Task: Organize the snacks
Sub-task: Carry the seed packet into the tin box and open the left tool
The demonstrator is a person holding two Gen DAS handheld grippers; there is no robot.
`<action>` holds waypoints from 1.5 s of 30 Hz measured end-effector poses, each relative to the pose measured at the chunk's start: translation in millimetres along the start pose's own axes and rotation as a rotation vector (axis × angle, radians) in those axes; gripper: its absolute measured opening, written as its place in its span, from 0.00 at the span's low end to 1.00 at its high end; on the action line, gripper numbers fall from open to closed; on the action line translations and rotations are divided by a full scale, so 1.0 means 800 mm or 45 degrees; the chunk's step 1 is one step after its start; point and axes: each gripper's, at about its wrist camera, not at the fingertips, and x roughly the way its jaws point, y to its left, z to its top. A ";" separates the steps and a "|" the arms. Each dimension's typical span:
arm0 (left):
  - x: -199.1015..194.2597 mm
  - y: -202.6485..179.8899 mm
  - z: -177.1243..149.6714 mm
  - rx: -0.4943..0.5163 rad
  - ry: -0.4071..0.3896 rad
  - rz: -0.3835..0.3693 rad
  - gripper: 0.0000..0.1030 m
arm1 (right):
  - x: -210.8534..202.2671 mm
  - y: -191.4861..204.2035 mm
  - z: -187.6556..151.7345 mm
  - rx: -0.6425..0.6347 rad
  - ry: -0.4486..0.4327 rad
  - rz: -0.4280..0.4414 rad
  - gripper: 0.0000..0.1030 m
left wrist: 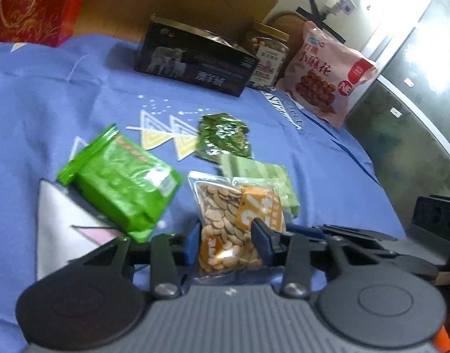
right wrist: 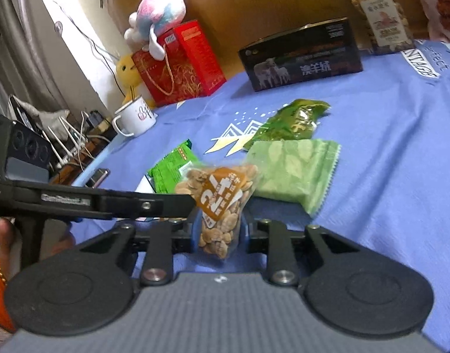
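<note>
Both the left hand-held gripper point(left wrist: 225, 235) and right hand-held gripper point(right wrist: 219, 226) are clamped on the clear packet of flat beans point(left wrist: 225, 220); sorting looks barely begun. At frame centre, the bright green foil pack point(left wrist: 122, 182), crinkled dark green pouch point(left wrist: 223, 135) and pale green wrapper point(left wrist: 260, 176) lie loose.

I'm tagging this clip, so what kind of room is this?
Probably a bedroom or dorm: a blue printed bedsheet serves as the surface, plush toys sit on a red gift bag, and charger cables crowd the side.
</note>
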 end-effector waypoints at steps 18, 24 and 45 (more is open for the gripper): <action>0.020 -0.042 0.105 0.090 -0.023 -0.053 0.36 | -0.038 -0.012 0.060 0.022 -0.187 -0.090 0.26; 0.036 -0.025 0.209 0.099 -0.117 0.009 0.36 | -0.004 -0.034 0.142 0.042 -0.209 -0.027 0.26; 0.083 0.038 0.301 0.121 -0.254 0.285 0.56 | 0.095 -0.117 0.268 0.008 -0.288 -0.207 0.49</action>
